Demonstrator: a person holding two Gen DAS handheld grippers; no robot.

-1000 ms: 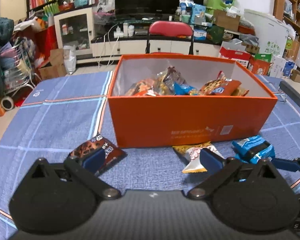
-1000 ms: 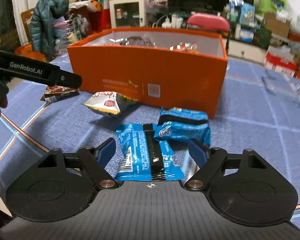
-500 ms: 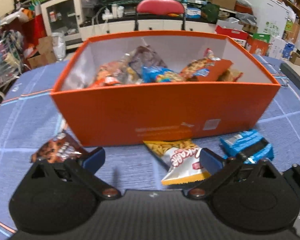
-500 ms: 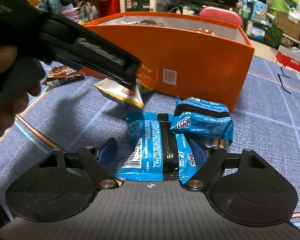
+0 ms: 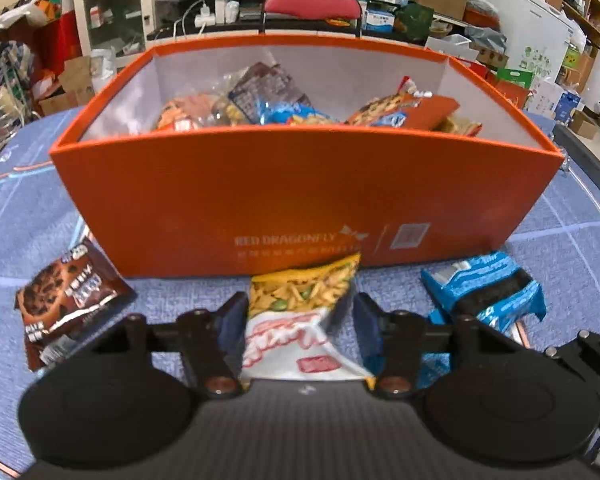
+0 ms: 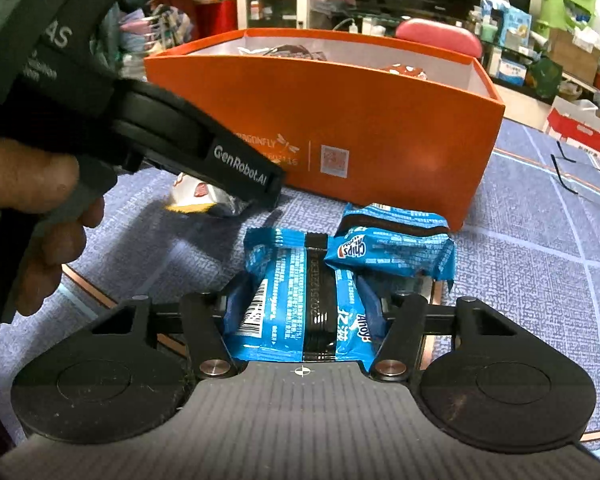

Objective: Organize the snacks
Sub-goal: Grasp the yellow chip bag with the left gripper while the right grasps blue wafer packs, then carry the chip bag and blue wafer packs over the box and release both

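An orange box (image 5: pixel 300 200) holding several snacks stands on the blue tablecloth. In front of it lies a yellow and white snack packet (image 5: pixel 296 320). My left gripper (image 5: pixel 299 312) is closing on it, and both pads touch its sides. A brown cookie packet (image 5: pixel 68 300) lies to the left. In the right wrist view, my right gripper (image 6: pixel 303 300) is closing on a blue cookie packet (image 6: pixel 296 300), whose sides buckle up between the pads. A second blue packet (image 6: pixel 392 248) lies just beyond it, against the orange box (image 6: pixel 380 120). The left gripper's finger (image 6: pixel 240 168) covers most of the yellow packet (image 6: pixel 196 200).
A person's hand (image 6: pixel 28 200) holds the left gripper at the left of the right wrist view. A black bar (image 5: pixel 584 160) lies on the cloth right of the box. A red chair (image 5: pixel 312 4) and cluttered shelves stand behind the table.
My left gripper came forward and down over the yellow packet, and its jaws narrowed onto it. The right gripper's jaws closed in on the blue packet without moving along.
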